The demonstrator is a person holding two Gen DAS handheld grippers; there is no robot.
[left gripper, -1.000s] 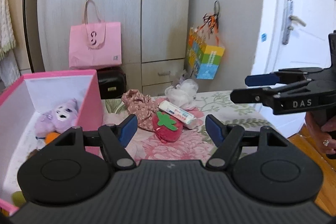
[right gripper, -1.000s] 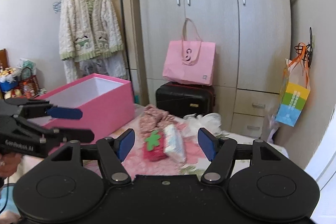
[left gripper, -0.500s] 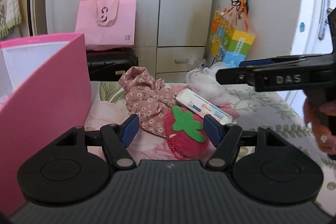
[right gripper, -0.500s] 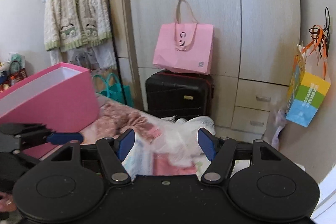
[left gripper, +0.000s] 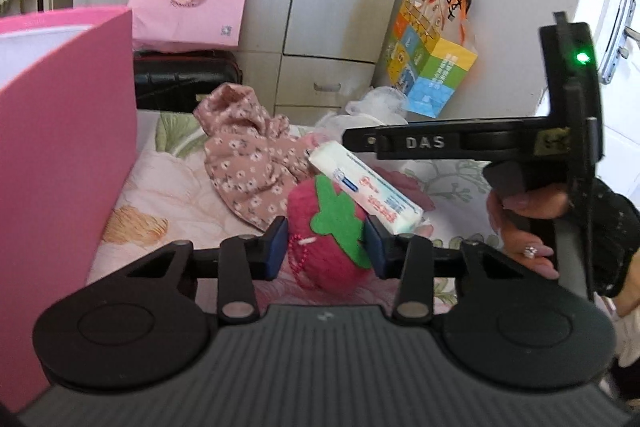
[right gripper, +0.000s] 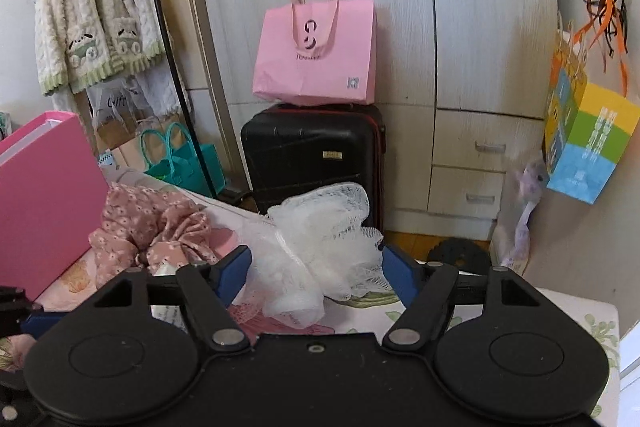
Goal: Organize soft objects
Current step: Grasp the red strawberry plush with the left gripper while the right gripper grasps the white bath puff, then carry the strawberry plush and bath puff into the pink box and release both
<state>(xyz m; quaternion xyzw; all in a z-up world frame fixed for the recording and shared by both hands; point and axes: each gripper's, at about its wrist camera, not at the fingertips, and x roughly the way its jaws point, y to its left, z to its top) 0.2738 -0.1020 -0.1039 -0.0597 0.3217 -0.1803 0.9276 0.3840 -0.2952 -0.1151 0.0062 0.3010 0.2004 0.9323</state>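
A red strawberry plush with a green leaf lies on the flowered bedspread. My left gripper is closing on it, and both blue pads touch its sides. A white tissue pack leans on the plush, with a pink floral cloth behind. In the right wrist view a white mesh pouf sits between the fingers of my right gripper. Its jaws are opening and the pads stand clear of the pouf. The floral cloth lies left of the pouf.
A tall pink storage box stands close on the left. Beyond the bed's far edge are a black suitcase with a pink bag on it, wardrobe doors and a colourful hanging bag. A hand holds the right gripper.
My left gripper dropped forward onto the strawberry plush and narrowed around it. The right gripper came down and forward until the mesh pouf lay between its fingers.
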